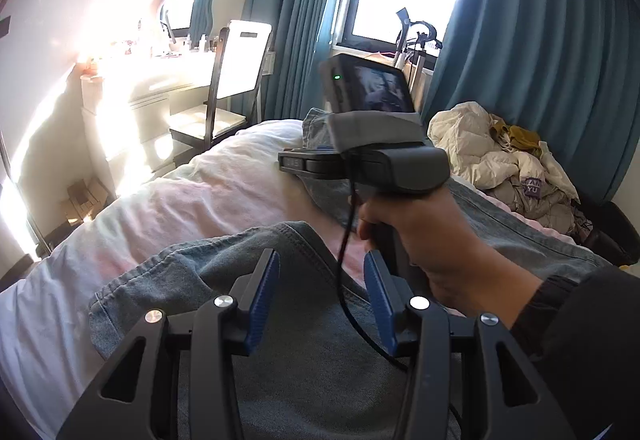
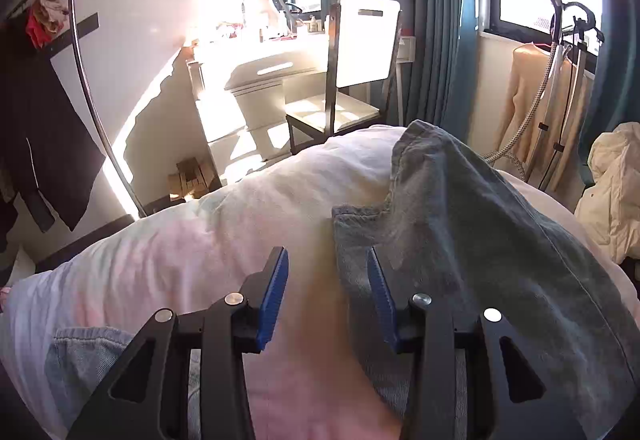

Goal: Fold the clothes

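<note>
Blue-grey denim jeans (image 1: 280, 360) lie spread on a pink-white duvet (image 1: 180, 208). My left gripper (image 1: 320, 260) hovers over the near part of the denim, open, with nothing pinched between its blue pads. A person's hand (image 1: 420, 236) crosses just ahead of it, holding the other gripper's handle and camera unit (image 1: 372, 92); that gripper's fingers are hidden there. In the right wrist view my right gripper (image 2: 327, 256) stands open above the bare duvet (image 2: 200, 240), its right finger at the edge of a jeans leg (image 2: 480, 232). More denim (image 2: 88, 344) shows at lower left.
A pile of cream and other clothes (image 1: 500, 152) sits at the bed's far right. Beyond the bed stand a white chair (image 2: 352, 80), a sunlit dressing table (image 2: 260, 72), teal curtains (image 1: 540, 40), a garment steamer with a hanging top (image 2: 560, 88), and a clothes rack (image 2: 60, 80).
</note>
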A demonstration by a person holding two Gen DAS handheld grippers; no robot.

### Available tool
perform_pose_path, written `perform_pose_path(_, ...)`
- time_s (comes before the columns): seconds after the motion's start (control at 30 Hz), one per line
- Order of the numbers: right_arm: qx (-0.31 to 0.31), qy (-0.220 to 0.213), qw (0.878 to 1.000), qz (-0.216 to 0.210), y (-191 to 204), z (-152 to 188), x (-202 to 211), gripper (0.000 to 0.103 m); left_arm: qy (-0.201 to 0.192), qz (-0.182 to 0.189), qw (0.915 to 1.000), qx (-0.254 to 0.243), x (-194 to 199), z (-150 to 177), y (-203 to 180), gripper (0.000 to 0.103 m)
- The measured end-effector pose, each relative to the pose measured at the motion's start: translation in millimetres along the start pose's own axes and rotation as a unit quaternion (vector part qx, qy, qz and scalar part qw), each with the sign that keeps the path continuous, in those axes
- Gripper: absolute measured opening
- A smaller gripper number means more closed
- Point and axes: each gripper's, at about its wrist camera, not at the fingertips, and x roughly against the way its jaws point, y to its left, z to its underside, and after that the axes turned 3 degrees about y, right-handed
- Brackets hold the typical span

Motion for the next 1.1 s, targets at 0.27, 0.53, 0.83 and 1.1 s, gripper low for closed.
perform_pose_path(0.27,0.005,0.059,0.995,0.086,-13,2,-67,0.009,0.015,0.019,0.9991,0.035,-10,1,17,0.045)
perform_pose_path(0.53,0.011,0.003,1.0,0.029,24,-20,-10,0.004,0.008,0.021,0.9976,0.065,-4,2,27,0.045)
perform_pose_path(0.83,-0.031,0.057,0.998,-0.023,14,5,-10,0.008,0.015,0.012,0.998,0.06,-13,7,28,0.045)
perform_pose_path(1.1,0.01,0.049,0.999,0.016,-3,17,111,0.042,-0.009,0.037,0.999,0.023,-3,4,16,0.046)
